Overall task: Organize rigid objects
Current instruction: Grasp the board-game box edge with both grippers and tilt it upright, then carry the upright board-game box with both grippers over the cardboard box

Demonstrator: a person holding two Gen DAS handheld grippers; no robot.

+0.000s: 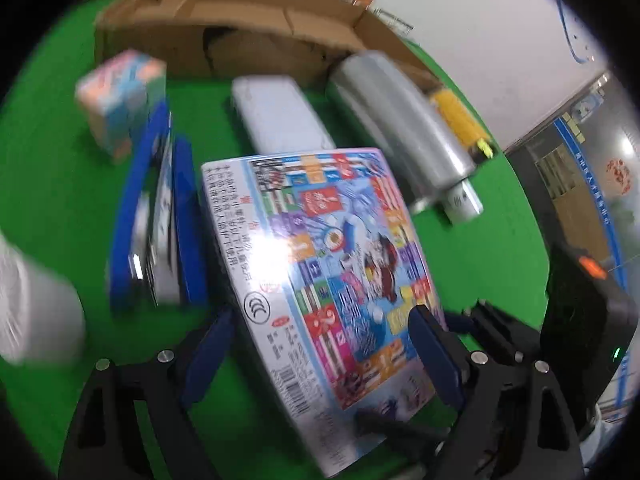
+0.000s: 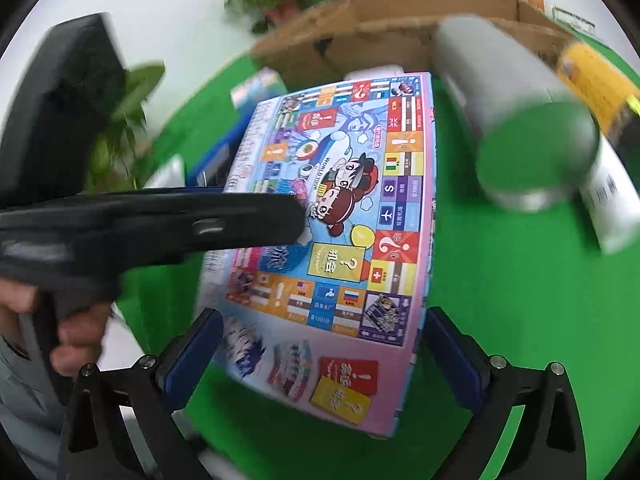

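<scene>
Both grippers straddle the game box (image 1: 320,272): left gripper (image 1: 320,356) and right gripper (image 2: 320,354) spread, unclamped (likely steadying it), carton (image 1: 240,12) beyond.

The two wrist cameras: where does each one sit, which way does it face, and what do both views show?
Left wrist: sits on the left gripper, faces down at the game box between its jaws; the right gripper shows at the edge.
Right wrist: sits on the right gripper, faces down at the game box; the left gripper and a hand show.
Shared: the box, silver can, cardboard box, green cloth.
</scene>
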